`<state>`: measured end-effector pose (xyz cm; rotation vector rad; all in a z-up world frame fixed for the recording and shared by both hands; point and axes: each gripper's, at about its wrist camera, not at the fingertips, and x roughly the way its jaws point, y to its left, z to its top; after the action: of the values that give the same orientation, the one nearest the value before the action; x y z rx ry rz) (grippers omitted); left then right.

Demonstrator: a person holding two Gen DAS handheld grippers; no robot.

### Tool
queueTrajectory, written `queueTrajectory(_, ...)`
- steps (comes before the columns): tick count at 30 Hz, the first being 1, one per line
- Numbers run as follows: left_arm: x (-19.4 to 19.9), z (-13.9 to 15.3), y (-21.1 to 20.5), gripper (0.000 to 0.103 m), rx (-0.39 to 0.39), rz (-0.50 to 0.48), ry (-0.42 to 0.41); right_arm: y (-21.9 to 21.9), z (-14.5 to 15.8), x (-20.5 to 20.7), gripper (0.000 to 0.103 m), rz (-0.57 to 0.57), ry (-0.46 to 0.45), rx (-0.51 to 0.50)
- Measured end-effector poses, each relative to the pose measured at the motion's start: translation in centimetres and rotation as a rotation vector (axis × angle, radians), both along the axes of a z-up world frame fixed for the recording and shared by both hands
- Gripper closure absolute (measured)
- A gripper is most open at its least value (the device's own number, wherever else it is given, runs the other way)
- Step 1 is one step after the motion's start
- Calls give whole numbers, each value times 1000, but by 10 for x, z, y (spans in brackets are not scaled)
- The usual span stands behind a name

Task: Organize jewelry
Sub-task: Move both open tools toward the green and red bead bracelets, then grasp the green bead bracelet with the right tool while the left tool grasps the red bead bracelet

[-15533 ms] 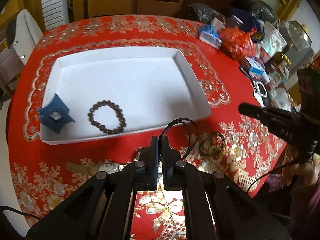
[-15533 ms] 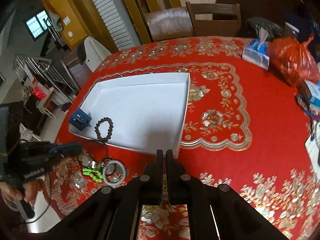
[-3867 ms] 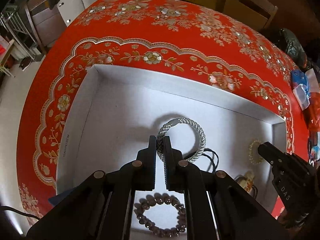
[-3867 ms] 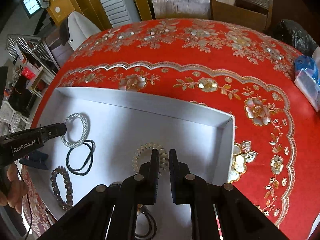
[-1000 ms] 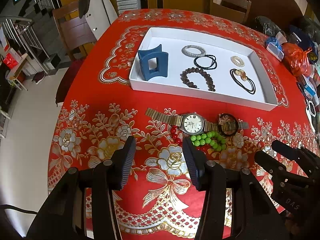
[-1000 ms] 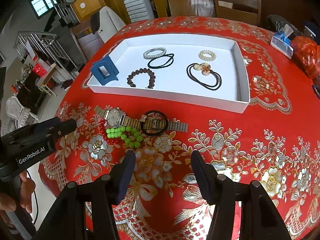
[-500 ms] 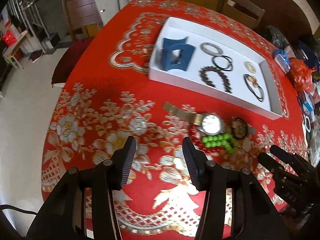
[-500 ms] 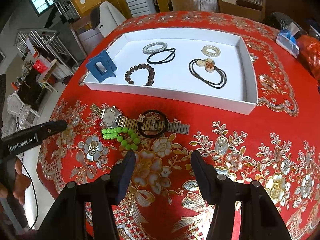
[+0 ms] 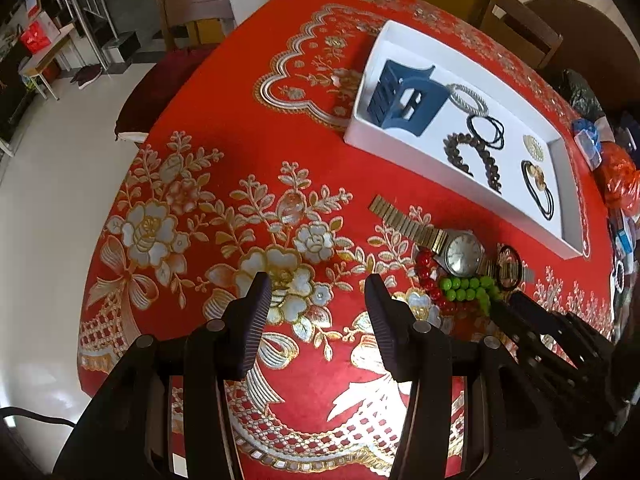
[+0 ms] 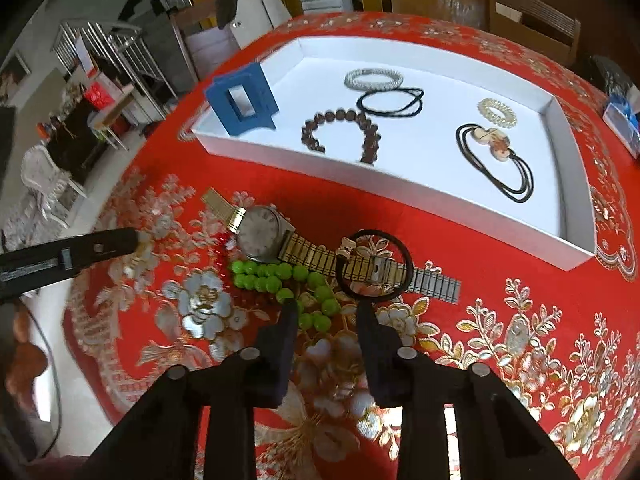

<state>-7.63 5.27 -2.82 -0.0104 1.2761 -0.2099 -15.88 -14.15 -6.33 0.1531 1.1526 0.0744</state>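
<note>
Red tablecloth (image 10: pixel 520 360) with gold and silver flower embroidery covers the table. On it, a shallow white rectangular tray (image 10: pixel 420 196) holds six pieces: a blue plastic claw clip (image 10: pixel 242 100) standing at the near left corner, a silver woven bangle (image 10: pixel 374 78), a thin black cord loop (image 10: pixel 390 104) just in front of it, a dark brown bead bracelet (image 10: pixel 342 134), a small pale coiled hair tie (image 10: pixel 497 112), and a black cord tie with a shell-like ornament (image 10: pixel 496 154) toward the right end.

Outside the tray, near its front wall, lie the loose pieces: a gold-banded wristwatch (image 10: pixel 262 236) stretched flat, a black ring-shaped hair band (image 10: pixel 374 264) lying over the watch strap, a green bead bracelet (image 10: pixel 280 280) and red beads (image 9: pixel 426 270) beside the watch.

Right gripper (image 10: pixel 326 308) points steeply down at the cloth, jaws closing — the green beads sit at the tips, between them, pads not yet pressing. Left gripper (image 9: pixel 318 292) hangs over bare embroidered cloth left of the watch, jaws wide apart, nothing between them. A hand (image 10: pixel 24 360) shows at the left edge of the right wrist view.
</note>
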Motion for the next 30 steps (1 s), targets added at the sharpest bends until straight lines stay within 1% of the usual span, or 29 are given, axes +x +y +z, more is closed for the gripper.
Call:
queueTrajectory(1,0,-1,-1,55,0,-3,4,0,0,0,81,-3,-6,-6)
queueTrajectory(2,-1,-1,-1,55,-1,-7,6,0,-1,0,88,-3,1,-24)
queueTrajectory(4,0,-2,-3,55,1,-11,8,-2,-1,-3,95,3,14,-50)
queueTrajectory(9,1,-5,-10,55,-13,-23,20,-25,0,-23,97,-41,54,-48)
queueTrajectory(10,1,-6,-13,55,-15,-31,22,-30,1,-26,97,-52,60,-27)
queueTrajectory(11,1,-7,-16,55,-14,-40,24,-36,4,-29,97,-51,50,19)
queueTrajectory(12,1,-7,-19,55,-13,-46,25,-41,9,-31,97,-54,21,71)
queueTrajectory(14,2,-9,-24,55,-15,-54,28,-44,18,-29,96,-74,-26,103)
queueTrajectory(16,4,-11,-28,55,-15,-53,35,-41,21,-20,96,-79,-41,107)
queueTrajectory(19,6,-11,-31,55,-5,-52,39,-30,16,-3,95,-67,-33,92)
queueTrajectory(21,6,-11,-30,55,0,-51,39,-23,5,8,95,-65,2,67)
queueTrajectory(22,6,-12,-30,55,2,-52,39,-22,2,10,95,-65,5,67)
queueTrajectory(24,5,-13,-30,55,11,-51,41,-22,2,10,90,-81,-19,55)
queueTrajectory(26,6,-16,-29,55,9,-47,49,-23,2,10,79,-83,-9,33)
queueTrajectory(28,6,-18,-29,55,4,-44,56,-27,0,6,76,-81,5,35)
queueTrajectory(30,7,-20,-30,55,-2,-44,60,-34,1,-1,76,-76,16,29)
